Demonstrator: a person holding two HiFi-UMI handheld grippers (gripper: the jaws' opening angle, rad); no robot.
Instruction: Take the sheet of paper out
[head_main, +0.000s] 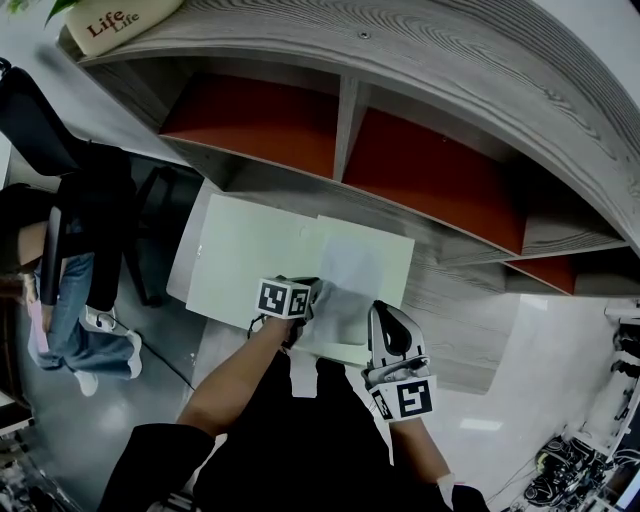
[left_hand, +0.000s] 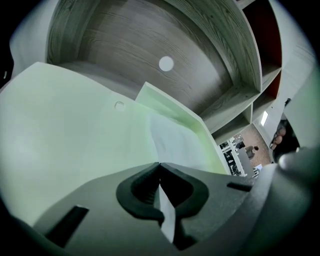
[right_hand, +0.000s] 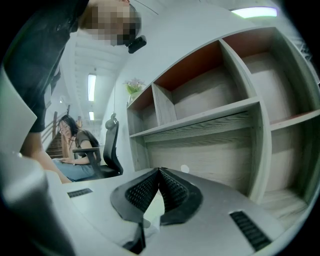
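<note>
A pale green folder (head_main: 250, 255) (left_hand: 75, 130) is laid flat on the wood-grain desk (head_main: 470, 300), below the shelf unit (head_main: 450, 60) with its red-backed compartments. The sheet of paper (head_main: 350, 272) (left_hand: 170, 140) is seen partly drawn out of the folder at its near right part, lying over the folder's right half. The left gripper (head_main: 312, 300) (left_hand: 160, 166) is closed on the sheet's near edge, a thin white strip being pinched between its jaws. The right gripper (head_main: 378, 312) (right_hand: 159, 171) is set just to the right, at the folder's near right edge, its jaws closed with what appears to be that pale edge between them.
</note>
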